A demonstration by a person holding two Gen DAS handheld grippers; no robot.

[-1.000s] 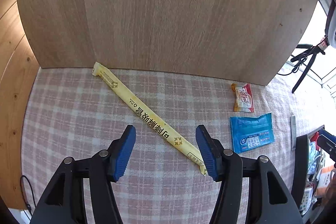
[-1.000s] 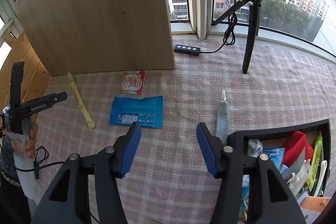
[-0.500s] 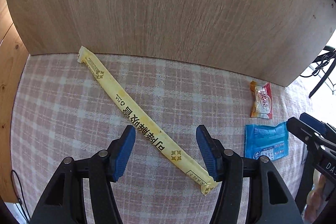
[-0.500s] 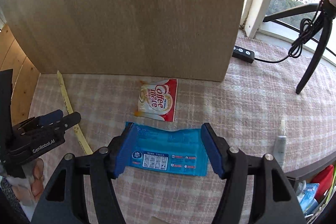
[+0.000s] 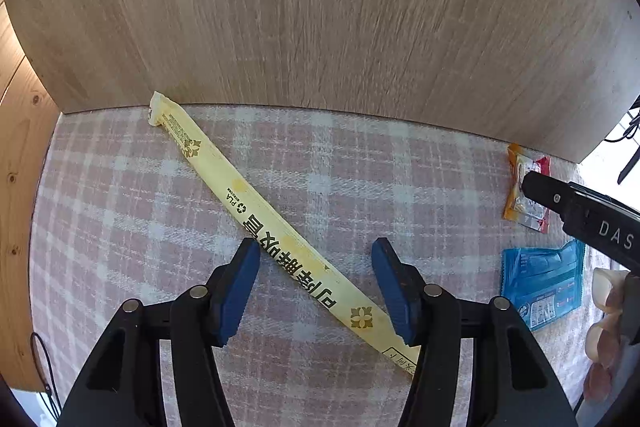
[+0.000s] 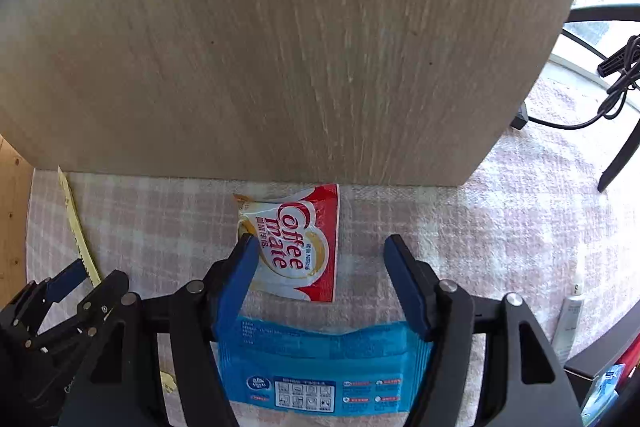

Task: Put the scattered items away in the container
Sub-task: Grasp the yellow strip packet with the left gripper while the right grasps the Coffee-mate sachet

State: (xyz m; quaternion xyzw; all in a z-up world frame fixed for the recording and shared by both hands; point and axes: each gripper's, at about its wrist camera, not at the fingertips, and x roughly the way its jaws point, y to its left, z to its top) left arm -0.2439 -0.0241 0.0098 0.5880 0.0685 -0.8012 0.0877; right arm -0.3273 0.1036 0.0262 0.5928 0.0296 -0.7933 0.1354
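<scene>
A long yellow straw packet lies diagonally on the pink checked cloth; my left gripper is open and straddles its near part. A red and white Coffee mate sachet lies by the wooden board; my right gripper is open just above it, its left pad at the sachet's edge. A blue wipes pack lies under the right gripper. The sachet and the blue pack also show in the left wrist view. The black container with items is at the lower right.
An upright wooden board stands close behind the items. A white spray tube lies beside the container. A tripod leg and cables are at the right. The left gripper's body is at the lower left of the right wrist view.
Both grippers have moved forward and down toward the cloth. The left one now straddles the yellow packet; the right one has passed over the blue pack to the Coffee mate sachet.
</scene>
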